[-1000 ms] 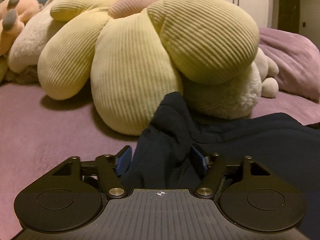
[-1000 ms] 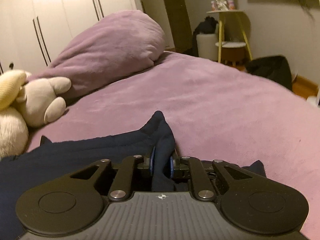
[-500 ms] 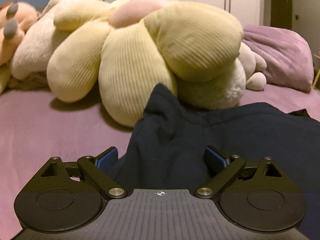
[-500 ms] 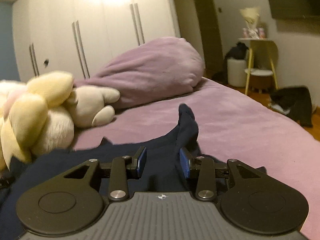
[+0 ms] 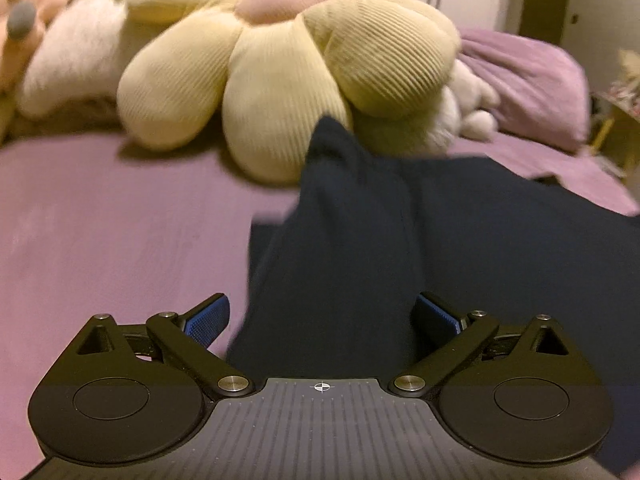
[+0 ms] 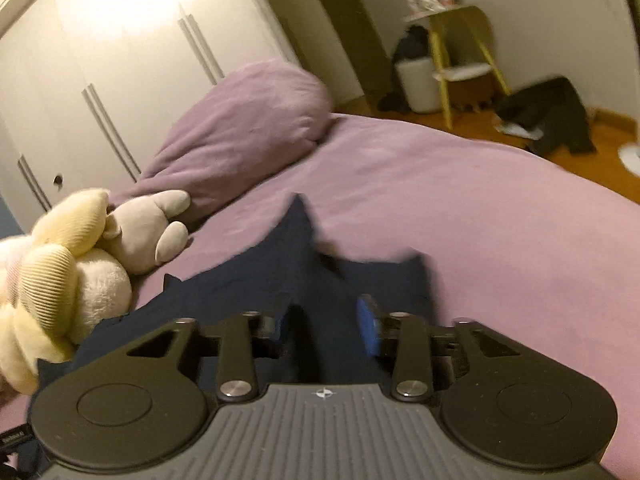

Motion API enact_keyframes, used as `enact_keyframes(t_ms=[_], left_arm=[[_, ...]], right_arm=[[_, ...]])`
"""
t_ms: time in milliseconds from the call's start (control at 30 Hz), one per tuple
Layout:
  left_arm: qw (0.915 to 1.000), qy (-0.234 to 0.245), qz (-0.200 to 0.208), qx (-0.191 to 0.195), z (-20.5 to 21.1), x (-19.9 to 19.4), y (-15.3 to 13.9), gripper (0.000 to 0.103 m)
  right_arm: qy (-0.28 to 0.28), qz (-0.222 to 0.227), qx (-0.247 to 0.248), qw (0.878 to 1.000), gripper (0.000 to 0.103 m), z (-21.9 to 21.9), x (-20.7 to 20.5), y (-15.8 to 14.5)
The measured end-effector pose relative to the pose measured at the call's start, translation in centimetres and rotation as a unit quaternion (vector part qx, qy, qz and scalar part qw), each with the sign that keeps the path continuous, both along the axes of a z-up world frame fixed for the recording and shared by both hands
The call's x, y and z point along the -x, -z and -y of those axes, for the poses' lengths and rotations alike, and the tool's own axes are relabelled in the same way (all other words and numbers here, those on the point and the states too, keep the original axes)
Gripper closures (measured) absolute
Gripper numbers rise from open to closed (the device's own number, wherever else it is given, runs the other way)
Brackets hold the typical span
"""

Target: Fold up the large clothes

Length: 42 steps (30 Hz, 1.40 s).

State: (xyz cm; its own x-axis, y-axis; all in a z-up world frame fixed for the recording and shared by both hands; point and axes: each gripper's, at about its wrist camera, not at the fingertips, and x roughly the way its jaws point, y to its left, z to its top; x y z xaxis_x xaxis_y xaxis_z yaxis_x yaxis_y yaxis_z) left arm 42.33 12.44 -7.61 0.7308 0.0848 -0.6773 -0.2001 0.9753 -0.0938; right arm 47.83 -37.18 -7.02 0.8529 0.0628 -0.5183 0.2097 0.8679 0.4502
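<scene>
1. Purple bedding covers the bed [image 5: 100,220], which fills the lower left of the left wrist view; a flower-shaped plush cushion [image 5: 288,80] lies across the upper middle, and white wardrobe doors [image 6: 120,60] stand at upper left of the right wrist view.
2. Across the bed lies the dark navy garment [image 5: 400,240], spread from centre to right edge in the left view, with one peaked corner rising just in front of the cushion.
3. Low in the left view, the left hand-held gripper [image 5: 322,318] is released: its blue pads [image 5: 208,318] stand wide apart with cloth lying between them, unpinched.
4. The right hand-held gripper [image 6: 326,326] is likewise spread, its blue pad [image 6: 370,328] clear of the fabric ridge [image 6: 296,240] that runs up the middle of that view toward a pointed tip.
5. Judged from both released grips, the step in hand is letting a fold settle, then choosing the next hold.
6. To do it well, back both grippers straight off so the pads do not drag the laid cloth.
7. Regrip at matching edge points, taking all layers deep between the pads.
8. Keep the fold line clear of the cushion and the white plush toy [image 6: 148,228], which sit just beside the cloth.
9. Both views are motion-blurred, so exact edge alignment cannot be told.
</scene>
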Motion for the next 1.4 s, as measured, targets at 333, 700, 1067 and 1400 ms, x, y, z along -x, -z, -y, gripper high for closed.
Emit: enact_keyframes(t_ms=[333, 700, 1067, 1400], left_arm=[[0.9871, 0.008, -0.046, 0.153, -2.4, 6.9, 1.2, 0.005], [0.9816, -0.042, -0.065, 0.174, -2.3, 3.4, 2.4, 0.016], [0.9817, -0.042, -0.061, 0.175, -2.4, 3.1, 2.5, 0.019], [0.9838, -0.018, -0.026, 0.176, -2.9, 4.4, 0.1, 0.062]], right_arm=[[-0.022, -0.047, -0.275, 0.960, 0.048, 6.0, 11.9, 5.7], [-0.014, -0.079, -0.334, 0.939, 0.062, 4.7, 8.8, 7.5], [0.015, -0.061, -0.371, 0.927, 0.056, 4.3, 8.1, 8.3], [0.012, -0.058, -0.282, 0.958, 0.077, 2.7, 7.9, 6.1]])
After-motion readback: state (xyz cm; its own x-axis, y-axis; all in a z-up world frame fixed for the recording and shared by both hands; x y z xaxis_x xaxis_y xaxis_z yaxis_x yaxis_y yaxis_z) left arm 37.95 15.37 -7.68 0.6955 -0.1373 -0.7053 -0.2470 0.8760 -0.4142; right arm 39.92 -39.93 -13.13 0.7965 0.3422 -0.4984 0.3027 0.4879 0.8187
